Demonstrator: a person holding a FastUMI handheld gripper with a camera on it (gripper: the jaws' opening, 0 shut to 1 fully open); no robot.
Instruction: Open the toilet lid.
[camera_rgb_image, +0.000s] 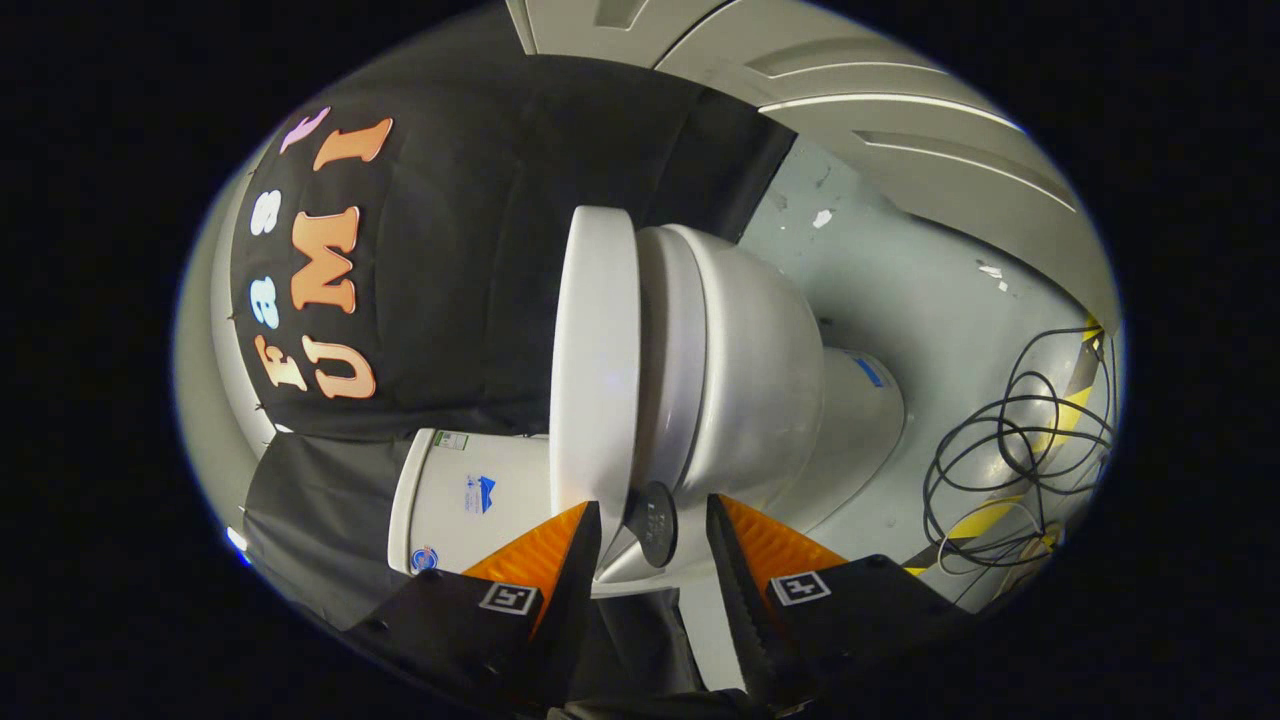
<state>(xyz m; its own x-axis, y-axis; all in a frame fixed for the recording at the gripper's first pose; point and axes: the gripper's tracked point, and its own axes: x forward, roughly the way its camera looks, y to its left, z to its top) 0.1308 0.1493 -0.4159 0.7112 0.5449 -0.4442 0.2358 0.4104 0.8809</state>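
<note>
Lifting: the toilet lid (592, 370) is the job, and it looks partly raised off the seat (672, 360)
Gripper: the gripper (652, 545) has its fingers spread apart, and they pinch nothing
Where the lid is: its edge sits between the fingers and just ahead of them, and its long side runs away from the gripper
Small part: a dark round bumper (655, 522) sits in the gap under the lid
Bowl: the toilet bowl (750, 370) is beside the lid; I cannot see inside it
Tank: the tank (465, 495) is on the lid's other side
Floor: black cables (1010, 440) lie well apart on the floor (900, 290)
</note>
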